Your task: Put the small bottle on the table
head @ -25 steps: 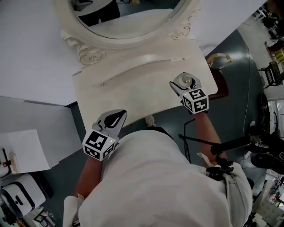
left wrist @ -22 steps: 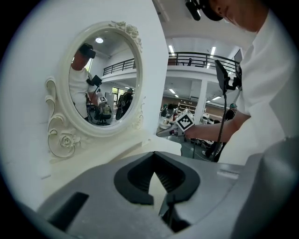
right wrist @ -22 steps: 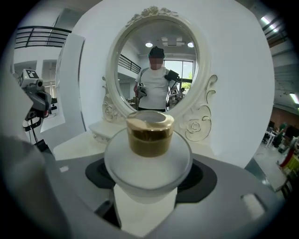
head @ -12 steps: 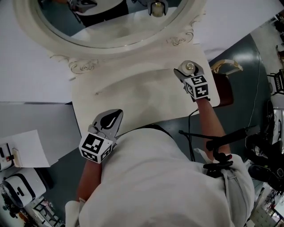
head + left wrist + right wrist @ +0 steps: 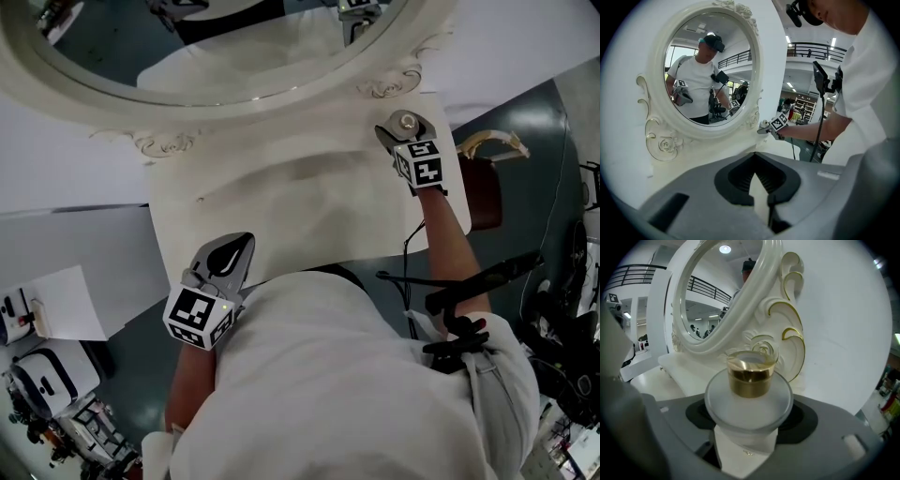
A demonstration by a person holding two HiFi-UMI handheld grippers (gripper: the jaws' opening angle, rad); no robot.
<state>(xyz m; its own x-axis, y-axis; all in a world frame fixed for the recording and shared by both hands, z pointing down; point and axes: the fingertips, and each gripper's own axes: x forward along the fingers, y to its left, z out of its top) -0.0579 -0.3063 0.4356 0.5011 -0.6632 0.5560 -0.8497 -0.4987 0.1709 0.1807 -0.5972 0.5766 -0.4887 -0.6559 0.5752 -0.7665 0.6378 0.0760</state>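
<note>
You had carried the right gripper (image 5: 410,139), clamped on the small bottle (image 5: 406,122), farther back over the table (image 5: 281,211); the left gripper view showed the left gripper (image 5: 754,163) closed and empty; the right gripper view showed the bottle held just off the surface, probably calling next for lowering and release.

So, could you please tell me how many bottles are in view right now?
1. The small bottle is clamped in the right gripper, at the far right corner of the table. Others may be hidden behind the person.

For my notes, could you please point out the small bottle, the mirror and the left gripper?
small bottle (image 5: 750,380): right gripper view, on its gold collar.
mirror (image 5: 662,143): left gripper view, on its carved frame.
left gripper (image 5: 247,241): head view, at its jaws' tips.
</note>
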